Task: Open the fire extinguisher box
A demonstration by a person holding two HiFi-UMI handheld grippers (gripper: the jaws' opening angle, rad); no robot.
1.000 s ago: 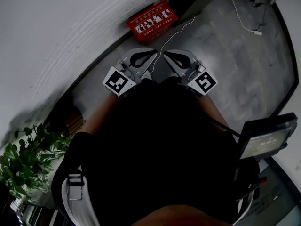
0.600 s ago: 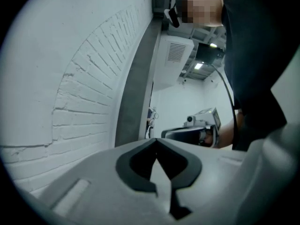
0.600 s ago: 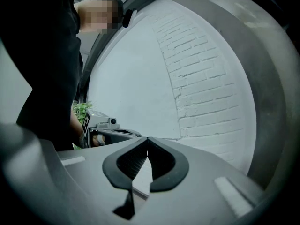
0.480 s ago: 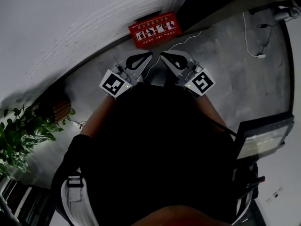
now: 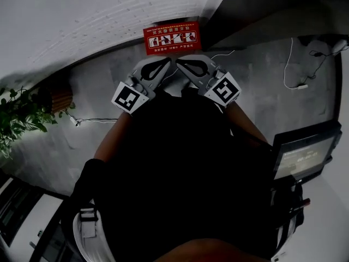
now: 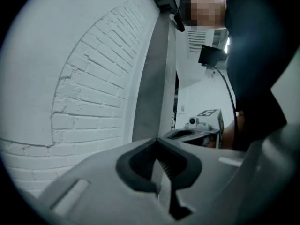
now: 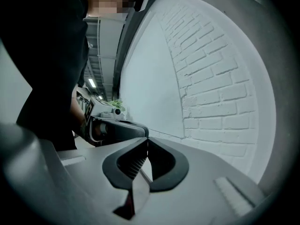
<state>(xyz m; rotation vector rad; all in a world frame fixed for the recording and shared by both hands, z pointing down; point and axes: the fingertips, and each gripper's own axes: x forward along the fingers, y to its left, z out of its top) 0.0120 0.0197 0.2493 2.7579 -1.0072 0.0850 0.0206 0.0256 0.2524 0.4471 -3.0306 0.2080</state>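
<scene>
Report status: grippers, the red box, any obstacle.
Left gripper shut, empty. Right gripper shut, empty. Fire extinguisher box by brick wall, untouched. White cable on floor nearby.

Both grippers, seen from above: I hold my left gripper and right gripper ahead of my torso, tips angled inward and almost meeting. Both pairs of jaws are closed, gripping nothing. My bare forearms flank my chest.

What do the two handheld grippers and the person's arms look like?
Left gripper and right gripper: pale grey shells, dark-lined loop-shaped jaws with ridged pads. Each carries a white cube printed with black square markers. Person wears a dark top; forearms bare.
</scene>
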